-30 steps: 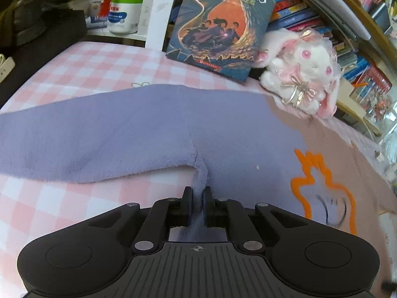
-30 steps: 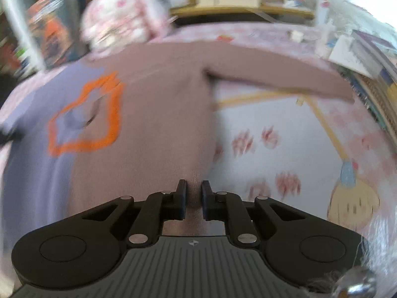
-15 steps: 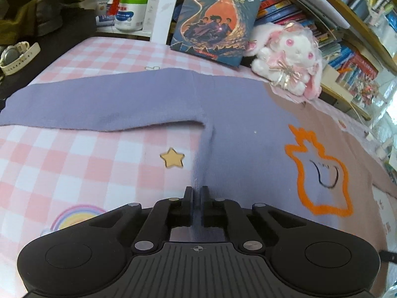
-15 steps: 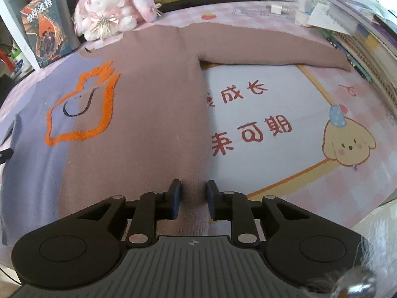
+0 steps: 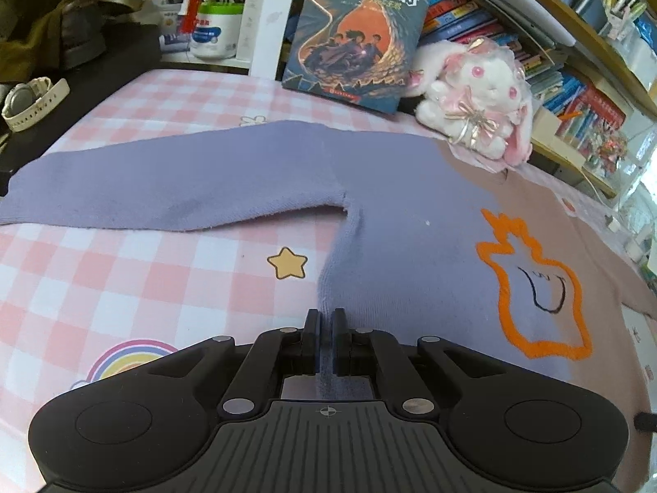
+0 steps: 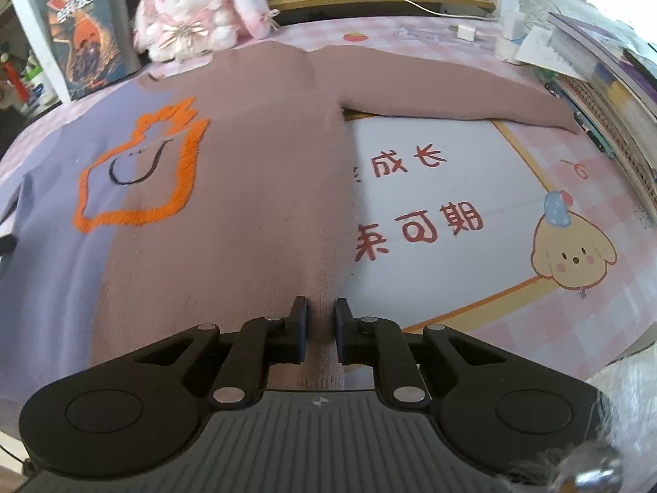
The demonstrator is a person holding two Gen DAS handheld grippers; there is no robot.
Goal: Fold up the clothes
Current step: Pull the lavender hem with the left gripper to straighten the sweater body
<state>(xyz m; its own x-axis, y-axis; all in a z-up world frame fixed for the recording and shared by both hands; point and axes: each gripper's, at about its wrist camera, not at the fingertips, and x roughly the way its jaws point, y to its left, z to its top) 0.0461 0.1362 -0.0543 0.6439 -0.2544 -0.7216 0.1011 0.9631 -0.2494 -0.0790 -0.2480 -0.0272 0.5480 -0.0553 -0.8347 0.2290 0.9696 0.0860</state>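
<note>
Right tool (image 6: 320,316) has parted further around the sweater (image 6: 230,189) hem; left tool (image 5: 326,324) pinches its edge

The left hand-held gripper (image 5: 326,322) is sitting low and pointing forward, its two black fingers (image 5: 311,328) drawn almost together and pinching a thin fold of the sweater's (image 5: 394,222) lilac edge, which is running back between them toward the gripper's body. The right hand-held gripper (image 6: 319,320) is lying at about the same low, forward-facing angle, but its fingers (image 6: 297,324) are standing a little apart; the sweater's brown hem is lying in the gap between them, and neither pad is visibly pressing on it. Both gripper bodies are filling the bottom of their own views, level and untilted.
</note>
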